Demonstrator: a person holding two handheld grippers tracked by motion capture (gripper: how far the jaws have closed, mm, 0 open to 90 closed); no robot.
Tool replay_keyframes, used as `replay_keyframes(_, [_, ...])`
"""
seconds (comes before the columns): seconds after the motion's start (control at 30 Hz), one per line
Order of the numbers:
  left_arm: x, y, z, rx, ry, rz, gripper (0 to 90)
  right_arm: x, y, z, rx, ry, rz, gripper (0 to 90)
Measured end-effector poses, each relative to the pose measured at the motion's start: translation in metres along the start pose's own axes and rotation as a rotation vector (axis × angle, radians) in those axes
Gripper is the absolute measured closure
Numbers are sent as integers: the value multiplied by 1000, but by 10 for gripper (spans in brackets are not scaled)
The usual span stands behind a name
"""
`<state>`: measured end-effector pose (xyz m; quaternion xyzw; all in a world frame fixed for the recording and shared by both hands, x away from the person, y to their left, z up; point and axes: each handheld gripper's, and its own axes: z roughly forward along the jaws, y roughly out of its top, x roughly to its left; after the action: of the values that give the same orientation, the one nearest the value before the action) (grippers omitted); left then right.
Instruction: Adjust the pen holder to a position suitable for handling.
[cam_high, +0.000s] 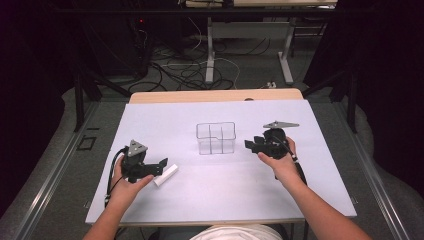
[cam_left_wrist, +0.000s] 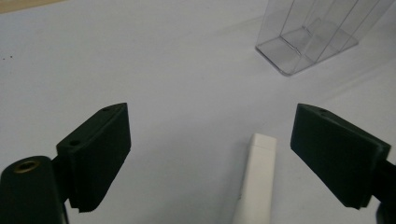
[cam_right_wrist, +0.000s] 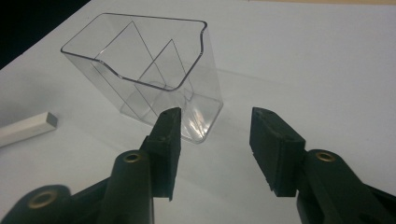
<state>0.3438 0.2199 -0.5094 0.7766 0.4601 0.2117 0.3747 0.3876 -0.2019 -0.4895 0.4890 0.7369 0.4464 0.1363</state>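
The right gripper (cam_right_wrist: 212, 154) has its two black jaws parted, with nothing but white desk (cam_right_wrist: 317, 60) between them. Just beyond the left jaw stands a clear plastic box (cam_right_wrist: 154, 70) with inner dividers. Far left of the jaws lies a white stick (cam_right_wrist: 28, 127).

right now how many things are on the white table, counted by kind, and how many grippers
clear plastic organizer: 1
white bar: 1
hand-held gripper: 2, left hand-held gripper and right hand-held gripper, both open and holding nothing
total: 4
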Motion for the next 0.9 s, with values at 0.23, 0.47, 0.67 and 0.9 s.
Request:
replay_keyframes(0.23, [-1, -2, 3, 50, -26, 32, 159, -10, -4, -7, -6, 10, -53, 406])
replay_keyframes(0.47, [-6, -3, 7, 76, -41, 56, 166, -13, -10, -10, -25, -3, -102, 384])
replay_keyframes(0.67, [-10, -4, 11, 116, -53, 88, 215, -22, -15, -11, -65, -26, -113, 319])
replay_keyframes(0.9, [-10, -7, 12, 145, -62, 93, 264, -33, -19, -10, -54, -44, -83, 304])
